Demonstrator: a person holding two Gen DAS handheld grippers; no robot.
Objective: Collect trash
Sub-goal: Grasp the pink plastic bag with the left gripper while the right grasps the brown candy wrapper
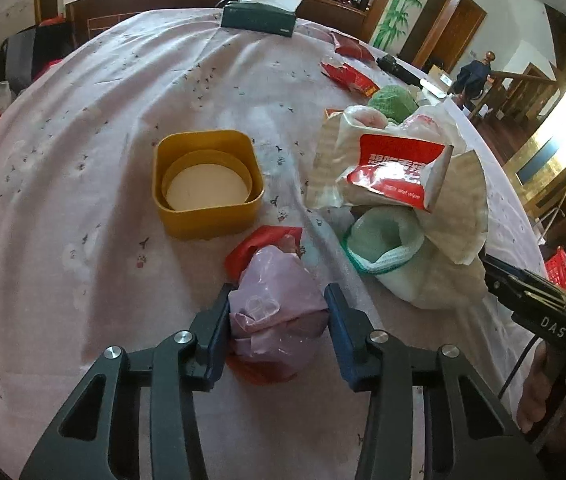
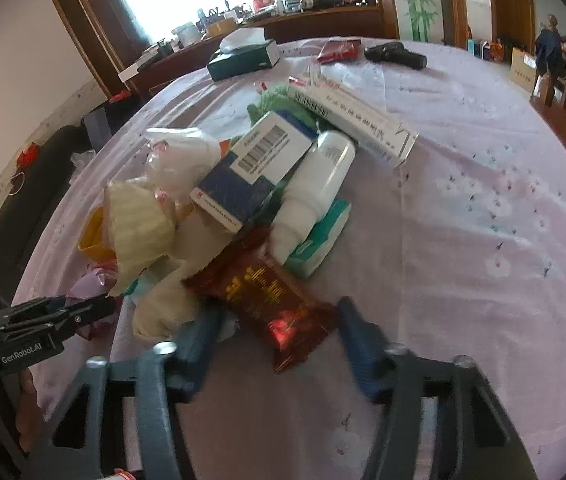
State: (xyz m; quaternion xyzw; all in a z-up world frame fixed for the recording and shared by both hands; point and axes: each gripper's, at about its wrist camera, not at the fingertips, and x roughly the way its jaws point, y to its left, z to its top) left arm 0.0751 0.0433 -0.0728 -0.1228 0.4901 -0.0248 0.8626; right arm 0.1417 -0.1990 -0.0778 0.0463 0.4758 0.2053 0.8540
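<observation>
A square yellow plastic tub (image 1: 208,183) on the pink floral tablecloth (image 1: 83,200) holds a round white-bottomed ring. The crumpled pink plastic bag (image 1: 279,308) sits between the left gripper (image 1: 279,312) fingers — both pads press its sides. The dark red foil wrapper (image 2: 267,300) lies between the right gripper (image 2: 279,320) fingers, which stand apart beside it without touching.

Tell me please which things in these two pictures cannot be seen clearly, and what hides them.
- Left wrist view: the underside of the pink plastic bag, hidden between the left gripper fingers.
- Left wrist view: the right gripper tips, hidden behind the crumpled paper.
- Right wrist view: the yellow container, mostly covered by the trash pile.
- Right wrist view: the right gripper's fingers, blurred; contact with the dark red wrapper unclear.
</observation>
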